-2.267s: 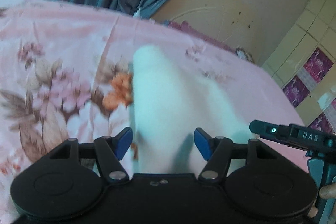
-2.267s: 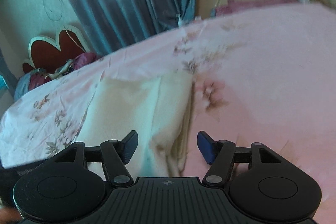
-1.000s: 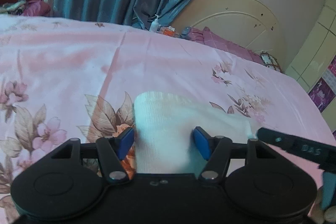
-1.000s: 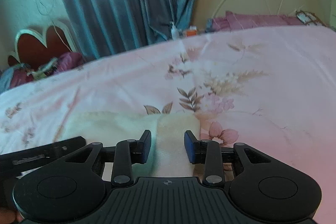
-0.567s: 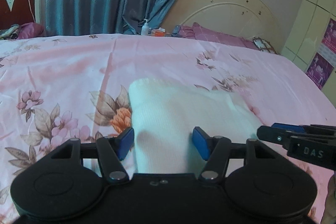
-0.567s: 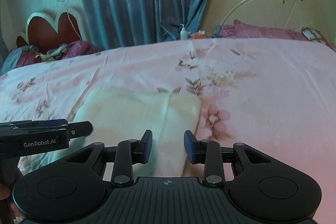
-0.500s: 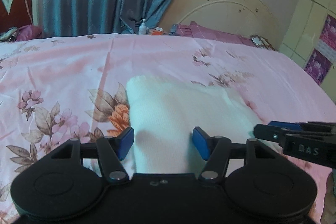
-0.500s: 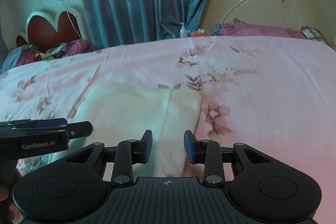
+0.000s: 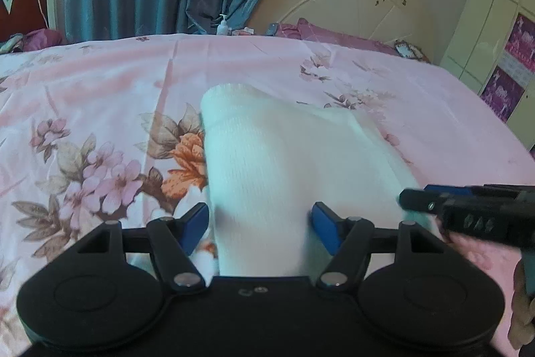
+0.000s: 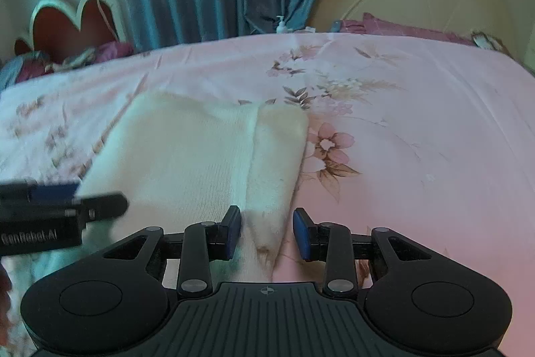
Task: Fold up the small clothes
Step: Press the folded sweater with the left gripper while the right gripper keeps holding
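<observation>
Both hands have drawn back along the bed (image 9: 100, 79); with left fingers (image 9: 260, 228) widening and right fingers (image 10: 266, 233) narrow, the white cloth (image 9: 284, 163) could spring unfolded.

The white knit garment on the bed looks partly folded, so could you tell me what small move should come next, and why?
Probably lower the right tool and close it on the garment at its near right edge: the narrow flap lies between its pads, unpinched, while the left tool is opening over the cloth.
</observation>
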A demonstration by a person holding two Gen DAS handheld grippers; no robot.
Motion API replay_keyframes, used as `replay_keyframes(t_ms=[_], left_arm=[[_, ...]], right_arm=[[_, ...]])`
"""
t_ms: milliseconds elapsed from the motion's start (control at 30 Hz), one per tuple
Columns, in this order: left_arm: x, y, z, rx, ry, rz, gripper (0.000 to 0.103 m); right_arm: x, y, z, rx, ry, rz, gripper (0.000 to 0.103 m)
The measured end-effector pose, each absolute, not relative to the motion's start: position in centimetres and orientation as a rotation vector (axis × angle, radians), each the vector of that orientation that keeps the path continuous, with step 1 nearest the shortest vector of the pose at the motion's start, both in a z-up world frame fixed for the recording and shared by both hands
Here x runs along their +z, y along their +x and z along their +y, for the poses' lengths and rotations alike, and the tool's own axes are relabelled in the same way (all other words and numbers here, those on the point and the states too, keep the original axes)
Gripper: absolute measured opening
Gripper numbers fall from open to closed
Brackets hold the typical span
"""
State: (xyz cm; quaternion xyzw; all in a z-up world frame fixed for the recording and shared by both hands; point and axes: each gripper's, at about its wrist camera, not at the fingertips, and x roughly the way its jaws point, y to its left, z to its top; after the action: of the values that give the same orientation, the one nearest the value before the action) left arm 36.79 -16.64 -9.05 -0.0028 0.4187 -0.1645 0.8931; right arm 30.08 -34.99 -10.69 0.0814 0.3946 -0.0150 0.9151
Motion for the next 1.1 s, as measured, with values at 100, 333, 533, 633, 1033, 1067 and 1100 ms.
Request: replay_keyframes(t_ms=[100,333,533,633,1033,1067,1100], left_arm=[[-8.4,35.2,-15.9,-0.364,-0.003,0.866,0.066],[-9.4,31.7,-14.5,-0.399,-0.001,0.922,0.067],[-10.6,30.3,-13.6,-0.439,0.018,0.941,0.065],[-10.5,30.1,-13.1,-0.456,0.01,0.95,0.062],[-10.6,30.0,-13.1,-0.488,0.065,0.95,0.063],[-10.6,29.9,-13.3,-0.489,0.075,0.947,0.063],[-10.5,29.9,-13.3,-0.489,0.082,0.947,0.064]], right_arm=[[-9.1,28.5,-34.7,-0.009,0.159,0.79,0.034],[-9.1,23.2,-33.1,0.02,0.169,0.841,0.034],[-11.2,19.8,-32.0,0.005,0.297,0.919,0.025],[-10.6,18.9,-32.0,-0.011,0.33,0.888,0.012],[-10.8,17.8,-32.4,-0.181,0.356,0.909,0.01],[-11.1,17.8,-32.0,-0.179,0.332,0.927,0.01],[-11.1,17.8,-31.8,-0.183,0.314,0.934,0.01]])
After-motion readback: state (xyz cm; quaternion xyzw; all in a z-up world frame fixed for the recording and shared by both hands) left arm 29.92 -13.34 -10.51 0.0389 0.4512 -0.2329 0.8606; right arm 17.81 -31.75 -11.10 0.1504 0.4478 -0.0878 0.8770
